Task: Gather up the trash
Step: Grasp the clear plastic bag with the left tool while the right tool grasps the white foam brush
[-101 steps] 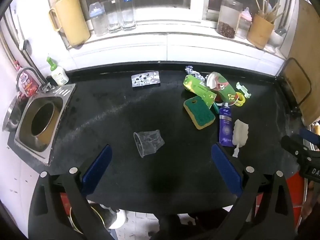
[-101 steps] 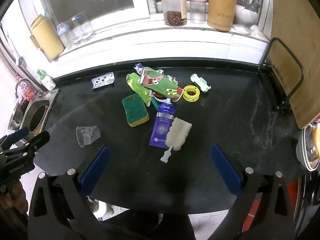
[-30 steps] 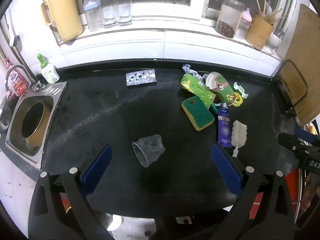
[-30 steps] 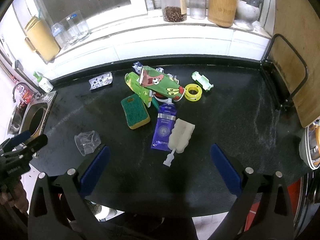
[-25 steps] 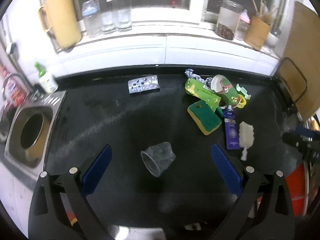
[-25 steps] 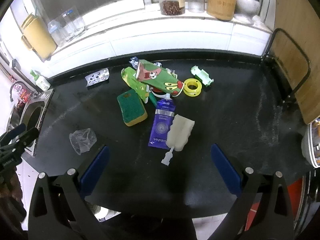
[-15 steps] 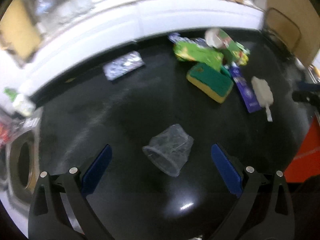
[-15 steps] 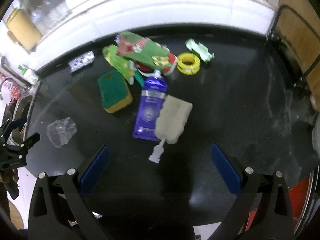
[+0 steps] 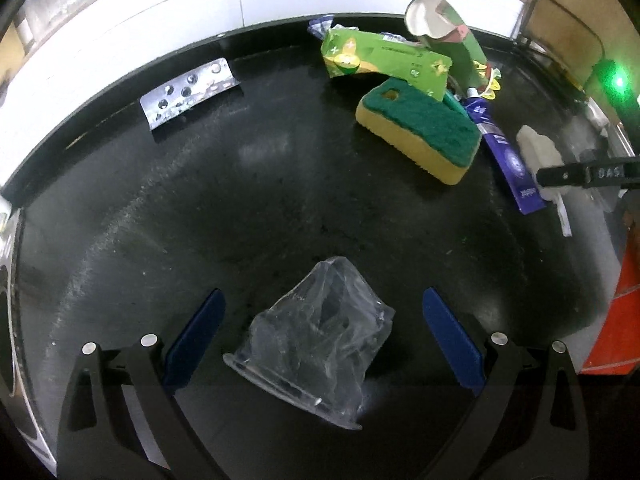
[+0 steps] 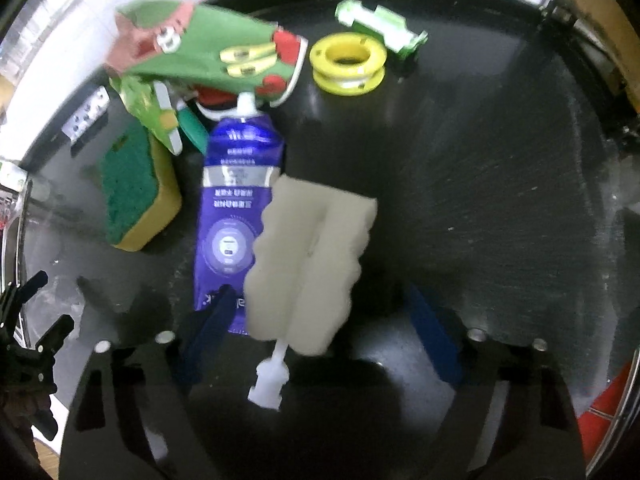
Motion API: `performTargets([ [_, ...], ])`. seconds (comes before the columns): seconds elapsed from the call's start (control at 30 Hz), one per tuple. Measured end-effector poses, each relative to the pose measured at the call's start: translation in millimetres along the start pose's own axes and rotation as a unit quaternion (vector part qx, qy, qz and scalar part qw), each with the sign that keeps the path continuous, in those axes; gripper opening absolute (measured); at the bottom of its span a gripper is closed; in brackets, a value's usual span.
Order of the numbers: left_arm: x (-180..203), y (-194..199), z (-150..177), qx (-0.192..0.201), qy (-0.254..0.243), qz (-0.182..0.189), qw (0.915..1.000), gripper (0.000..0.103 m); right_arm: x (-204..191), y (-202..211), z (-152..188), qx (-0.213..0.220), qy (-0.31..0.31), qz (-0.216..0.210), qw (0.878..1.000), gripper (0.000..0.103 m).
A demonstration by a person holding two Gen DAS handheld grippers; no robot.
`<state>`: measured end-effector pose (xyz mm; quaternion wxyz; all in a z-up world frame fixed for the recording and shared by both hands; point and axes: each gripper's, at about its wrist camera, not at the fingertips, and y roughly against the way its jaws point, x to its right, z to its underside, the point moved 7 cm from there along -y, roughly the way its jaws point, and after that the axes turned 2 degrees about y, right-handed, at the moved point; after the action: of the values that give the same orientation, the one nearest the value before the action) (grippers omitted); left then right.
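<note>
Both tongs have dropped to the table (image 9: 280, 184): left tongs (image 9: 320, 332) gape around crushed cup (image 9: 316, 344); right tongs (image 10: 320, 320), just narrowing, unclamped, straddle sponge brush (image 10: 308, 264).

A white foam brush (image 10: 308, 264) lies between the jaws of the right gripper (image 10: 320, 320), which have just been closing, on a black table (image 10: 500, 184); a purple tube (image 10: 234, 208) touches the brush's left side, a green-and-yellow sponge (image 10: 134, 192) beyond.

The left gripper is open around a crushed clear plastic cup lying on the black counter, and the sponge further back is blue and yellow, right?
Not quite: the sponge is green and yellow, as the left wrist view shows. The rest holds: the left gripper is open around the crushed clear plastic cup on the black counter.
</note>
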<state>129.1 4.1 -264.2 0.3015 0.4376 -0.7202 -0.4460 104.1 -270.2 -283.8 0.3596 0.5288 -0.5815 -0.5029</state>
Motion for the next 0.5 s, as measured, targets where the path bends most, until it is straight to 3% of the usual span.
performTargets([
  [0.07,0,-4,1,-0.002,-0.002,-0.002,1.0,0.089,-1,-2,1,0.006,0.006,0.003,1.0,0.059],
  [0.1,0,-6,2,-0.006,-0.004,-0.002,1.0,0.078,-4,0,1,0.009,0.008,-0.011,1.0,0.039],
  [0.17,-1,-8,4,-0.014,0.005,0.002,0.9999,0.073,-4,4,1,0.009,0.012,-0.008,1.0,0.033],
  [0.2,-1,-7,4,-0.017,0.015,0.008,0.9997,0.065,-5,6,1,0.013,0.017,-0.009,1.0,0.029],
  [0.23,-1,-6,3,-0.025,0.027,0.018,0.9992,0.049,-5,10,1,0.017,0.021,-0.011,1.0,0.027],
  [0.3,-2,-1,2,-0.025,0.037,0.007,0.999,0.045,-4,20,0,0.027,0.027,-0.011,0.999,0.025],
  [0.5,5,29,-6,-0.009,0.062,-0.011,0.998,0.044,-2,55,-1,0.058,0.048,-0.005,0.997,0.023],
])
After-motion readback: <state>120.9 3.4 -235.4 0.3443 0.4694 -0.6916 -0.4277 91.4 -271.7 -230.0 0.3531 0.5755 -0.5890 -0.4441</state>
